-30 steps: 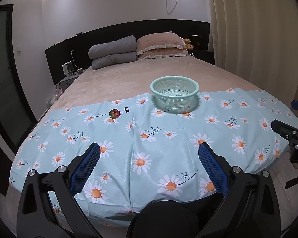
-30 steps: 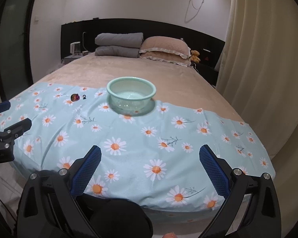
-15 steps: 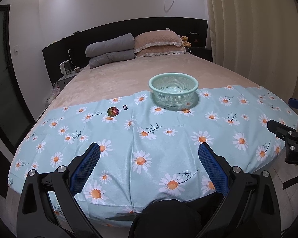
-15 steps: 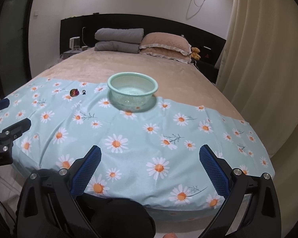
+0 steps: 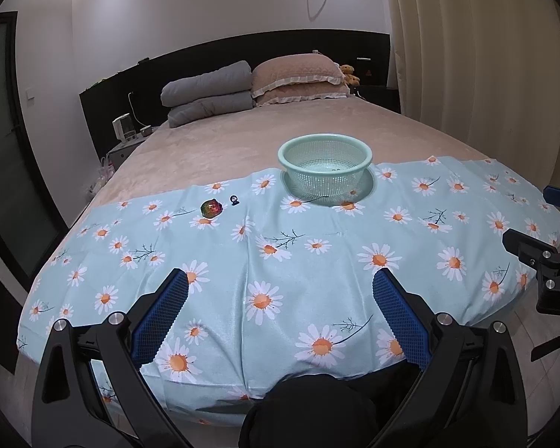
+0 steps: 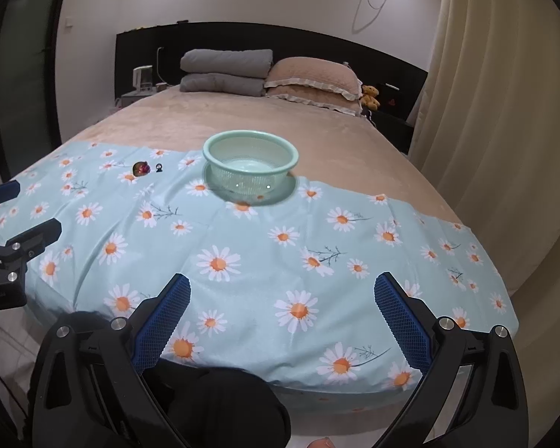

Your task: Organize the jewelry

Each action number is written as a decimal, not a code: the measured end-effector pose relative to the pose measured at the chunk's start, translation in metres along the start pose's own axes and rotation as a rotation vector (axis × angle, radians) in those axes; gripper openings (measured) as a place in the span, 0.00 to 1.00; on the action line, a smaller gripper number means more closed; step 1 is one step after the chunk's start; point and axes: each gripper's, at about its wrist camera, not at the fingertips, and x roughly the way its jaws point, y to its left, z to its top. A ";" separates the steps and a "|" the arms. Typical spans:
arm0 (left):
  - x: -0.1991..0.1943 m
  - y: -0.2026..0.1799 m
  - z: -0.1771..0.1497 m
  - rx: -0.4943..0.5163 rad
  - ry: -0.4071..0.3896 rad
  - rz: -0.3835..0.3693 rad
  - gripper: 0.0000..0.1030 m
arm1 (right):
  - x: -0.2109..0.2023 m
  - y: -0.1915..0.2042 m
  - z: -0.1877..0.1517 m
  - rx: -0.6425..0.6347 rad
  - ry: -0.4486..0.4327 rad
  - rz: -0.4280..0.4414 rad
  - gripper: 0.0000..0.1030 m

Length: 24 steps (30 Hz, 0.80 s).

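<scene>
Left gripper (image 5: 280,295) and right gripper (image 6: 282,295), both with blue pads spread wide and holding nothing, hover over the near edge of a daisy-print cloth (image 5: 317,261) on a bed (image 5: 242,142). Left of the green basket (image 5: 324,166) on the cloth lie a multicoloured brooch (image 5: 211,209) and a small dark ring (image 5: 235,200).

You have one green basket (image 5: 325,160) on one daisy cloth (image 5: 280,261), and just left of it two small jewelry pieces: one reddish multicoloured piece (image 5: 211,208) and one small dark ring-like piece (image 5: 234,199). At the headboard you see two folded grey blankets (image 5: 209,93), two beige pillows (image 5: 298,80) and one teddy bear (image 6: 370,97). Two grippers show, the left gripper (image 5: 280,291) and the right gripper (image 6: 283,291).
</scene>
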 end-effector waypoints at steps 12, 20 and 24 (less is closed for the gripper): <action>-0.001 -0.007 0.000 0.015 -0.002 -0.010 0.94 | 0.002 -0.002 -0.002 -0.001 0.006 0.007 0.92; 0.003 -0.010 -0.001 0.019 0.016 -0.017 0.94 | 0.006 -0.002 -0.004 -0.008 0.015 0.007 0.92; 0.009 -0.004 0.000 -0.038 0.044 -0.024 0.94 | 0.007 -0.003 -0.006 -0.009 0.025 0.008 0.92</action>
